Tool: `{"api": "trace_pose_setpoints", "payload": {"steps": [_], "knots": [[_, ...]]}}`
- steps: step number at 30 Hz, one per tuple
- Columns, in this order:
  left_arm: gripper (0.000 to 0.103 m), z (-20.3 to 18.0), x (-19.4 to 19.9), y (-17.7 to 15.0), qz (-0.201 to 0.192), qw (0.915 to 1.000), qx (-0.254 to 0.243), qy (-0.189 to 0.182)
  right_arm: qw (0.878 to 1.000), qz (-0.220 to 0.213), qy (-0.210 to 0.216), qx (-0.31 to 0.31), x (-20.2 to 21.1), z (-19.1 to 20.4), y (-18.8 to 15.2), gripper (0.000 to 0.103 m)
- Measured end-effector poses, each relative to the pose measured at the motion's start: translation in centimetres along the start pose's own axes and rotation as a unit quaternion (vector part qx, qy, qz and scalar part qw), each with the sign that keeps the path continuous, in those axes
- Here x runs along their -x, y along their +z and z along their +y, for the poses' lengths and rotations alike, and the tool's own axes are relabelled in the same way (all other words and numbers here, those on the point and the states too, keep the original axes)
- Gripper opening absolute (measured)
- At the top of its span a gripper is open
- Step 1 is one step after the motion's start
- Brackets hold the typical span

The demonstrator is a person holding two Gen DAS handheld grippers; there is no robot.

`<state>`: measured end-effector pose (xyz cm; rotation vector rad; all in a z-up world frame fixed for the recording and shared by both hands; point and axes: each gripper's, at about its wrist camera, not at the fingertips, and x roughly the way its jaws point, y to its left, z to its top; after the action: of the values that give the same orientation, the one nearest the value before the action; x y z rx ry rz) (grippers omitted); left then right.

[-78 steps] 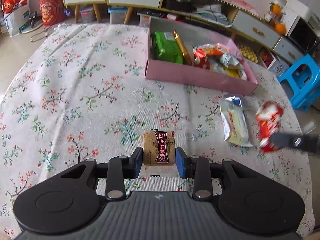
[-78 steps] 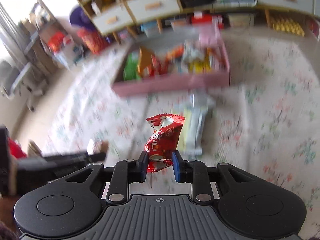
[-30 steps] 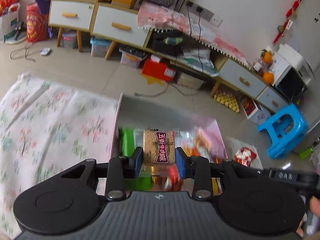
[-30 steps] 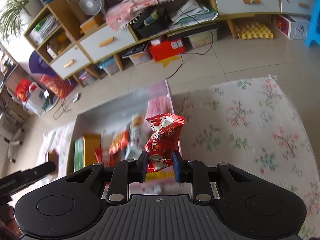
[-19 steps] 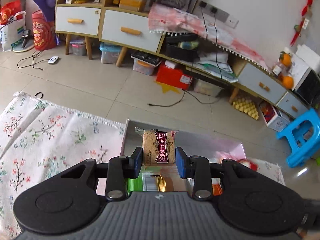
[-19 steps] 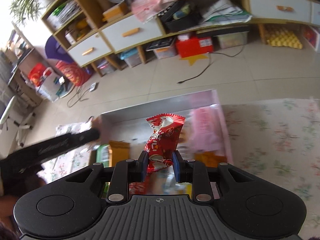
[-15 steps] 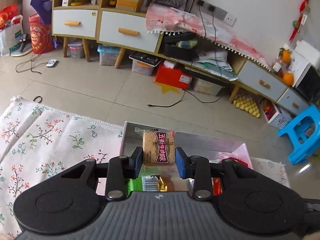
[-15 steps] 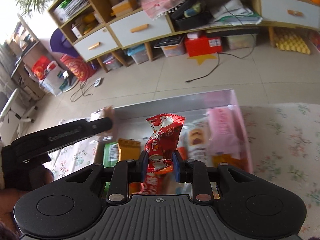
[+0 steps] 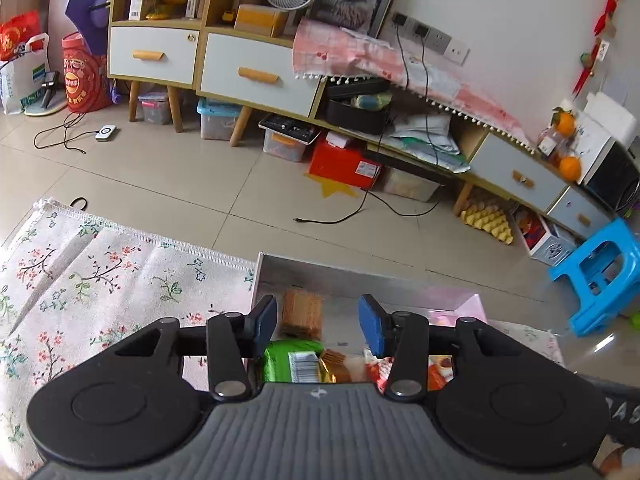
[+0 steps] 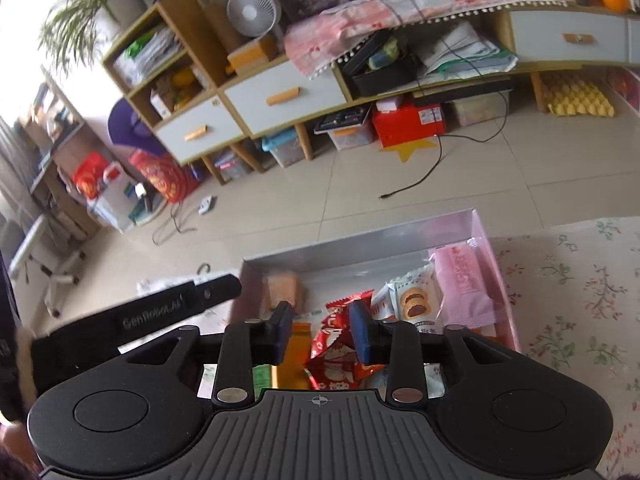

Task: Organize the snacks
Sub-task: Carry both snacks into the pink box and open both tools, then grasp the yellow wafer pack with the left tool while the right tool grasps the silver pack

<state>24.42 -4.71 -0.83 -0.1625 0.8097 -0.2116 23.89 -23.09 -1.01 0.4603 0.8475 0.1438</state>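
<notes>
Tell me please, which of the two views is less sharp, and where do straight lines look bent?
Right wrist view: softer, blurred toward the plant and left edge. Left wrist view: crisp; floor tiles and the cabinet bow from fisheye distortion, and glare sits beside the blue stool.

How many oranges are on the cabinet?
2. One orange sits farther back on the cabinet at the right, the second nearer the camera beside the dark appliance. Others may be hidden.
</notes>
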Motion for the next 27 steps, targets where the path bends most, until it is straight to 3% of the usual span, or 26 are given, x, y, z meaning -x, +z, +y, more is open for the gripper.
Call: {"api": "trace_pose_setpoints", "payload": {"steps": [4,7,11,17,20,24,27], "knots": [[0.047,-0.9,1.6,-1.2,0.004,0.9998,-0.017,0.007,1.0,-0.007,-0.006,0.029,2.9,0.8,-0.3,0.036],[0.048,-1.5,2.4,-2.2,0.012,0.999,-0.035,0.023,0.998,-0.008,-0.03,0.052,4.7,0.9,-1.5,0.05],[0.05,-2.4,3.3,-3.8,0.036,0.9963,-0.059,0.051,0.996,-0.002,-0.06,0.072,6.0,0.2,-3.5,0.052],[0.051,-3.2,5.1,-7.5,0.071,0.9964,-0.045,0.013,0.996,0.018,-0.069,0.058,8.4,-1.9,-7.3,0.052],[0.052,-4.2,5.6,-9.2,0.087,0.9951,-0.046,-0.009,0.998,0.014,-0.053,0.016,10.2,-3.5,-8.4,0.052],[0.069,-5.6,6.5,-11.7,0.07,0.9958,-0.059,-0.003,0.999,0.009,-0.048,-0.003,11.6,-4.8,-10.4,0.063],[0.07,-6.0,6.0,-13.1,0.07,0.9952,-0.068,0.004,0.995,0.022,-0.085,0.036,10.6,-5.0,-11.6,0.072]]}}
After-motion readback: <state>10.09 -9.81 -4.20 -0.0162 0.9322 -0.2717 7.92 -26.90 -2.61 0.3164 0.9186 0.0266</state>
